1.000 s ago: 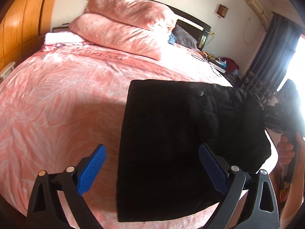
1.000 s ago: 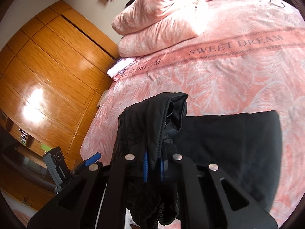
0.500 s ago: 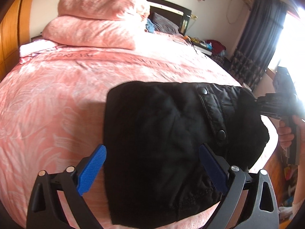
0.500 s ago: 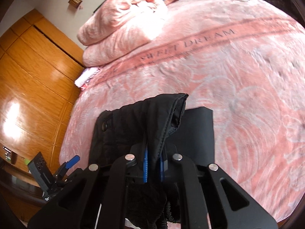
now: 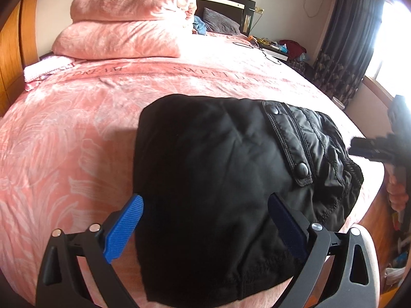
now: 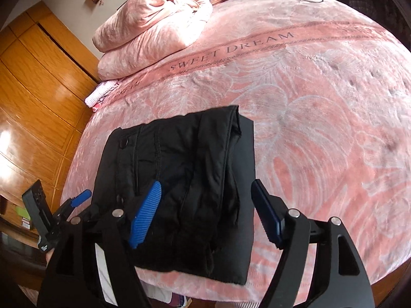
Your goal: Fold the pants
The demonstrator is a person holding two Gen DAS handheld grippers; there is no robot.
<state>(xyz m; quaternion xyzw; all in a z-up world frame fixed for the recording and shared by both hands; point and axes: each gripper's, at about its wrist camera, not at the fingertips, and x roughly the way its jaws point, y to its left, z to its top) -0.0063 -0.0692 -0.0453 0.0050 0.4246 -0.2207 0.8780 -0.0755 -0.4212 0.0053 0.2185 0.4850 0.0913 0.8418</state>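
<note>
Black pants (image 5: 218, 166) lie folded into a thick bundle near the front edge of the pink bed (image 5: 77, 141), snap-button flap on top. My left gripper (image 5: 205, 200) hovers open over their near end, blue pads apart from the cloth. In the right wrist view the pants (image 6: 179, 166) lie flat with the upper layer resting on the lower one. My right gripper (image 6: 206, 184) stands just above them with its jaws opening; the cloth lies below and between the pads, which do not press it. The right gripper (image 5: 372, 148) also shows at the pants' right edge, the left gripper (image 6: 79, 197) at their left.
A folded pink duvet (image 5: 123, 25) is stacked at the head of the bed, with a small white cloth (image 5: 46, 69) beside it. A wooden wardrobe (image 6: 38, 89) stands along one side. Dark curtains (image 5: 346, 38) and a cluttered nightstand (image 5: 282, 46) are on the other side.
My right gripper was shut on a raised fold of the pants; now its jaws are apart and that fold lies flat on the bundle. Both grippers have moved in over the pants.
</note>
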